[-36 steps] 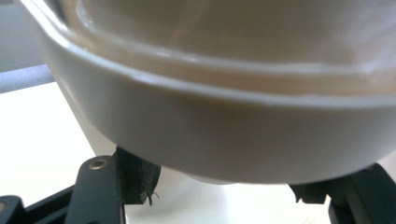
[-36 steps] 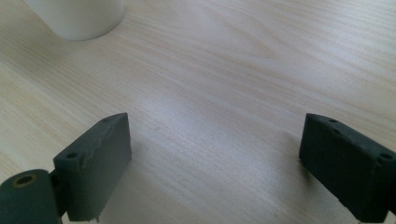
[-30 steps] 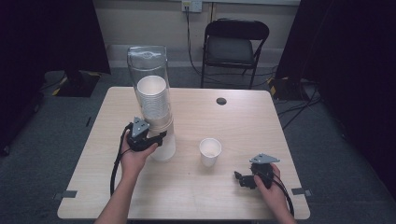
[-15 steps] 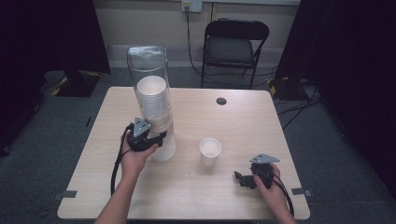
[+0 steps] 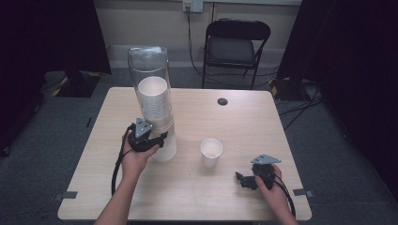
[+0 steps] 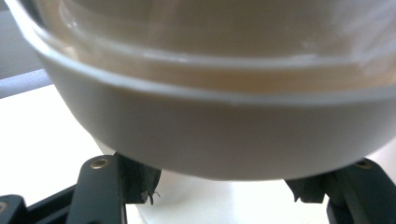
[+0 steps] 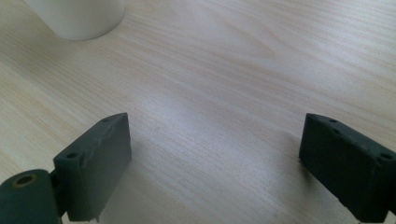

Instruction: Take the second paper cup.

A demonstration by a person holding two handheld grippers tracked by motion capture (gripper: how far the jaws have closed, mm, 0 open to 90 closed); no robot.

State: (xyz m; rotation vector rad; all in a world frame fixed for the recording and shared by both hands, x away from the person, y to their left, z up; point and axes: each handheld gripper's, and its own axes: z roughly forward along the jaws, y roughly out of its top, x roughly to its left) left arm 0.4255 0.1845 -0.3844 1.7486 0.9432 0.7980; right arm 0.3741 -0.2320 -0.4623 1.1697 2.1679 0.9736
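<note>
Your arms are bare to the elbow, no sleeves or gloves. Left gripper (image 5: 162, 137): black body, grey three-cornered plate on top, black cable looping back along your forearm. Right gripper (image 5: 240, 178): same black build, same grey plate, cable trailing past your wrist. Its jaws are matte black blocks with small screw holes; a brass-ringed bolt sits at the left jaw's base

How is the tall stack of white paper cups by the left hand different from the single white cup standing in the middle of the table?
The tall stack of white paper cups holds many nested cups and rises high inside a clear plastic sleeve; the single white paper cup stands low and uncovered. The left gripper has its jaws clamped on the stack's base, while the single cup stands untouched, apart from the open right gripper. Both stand mouth up on the light wooden table.
</note>
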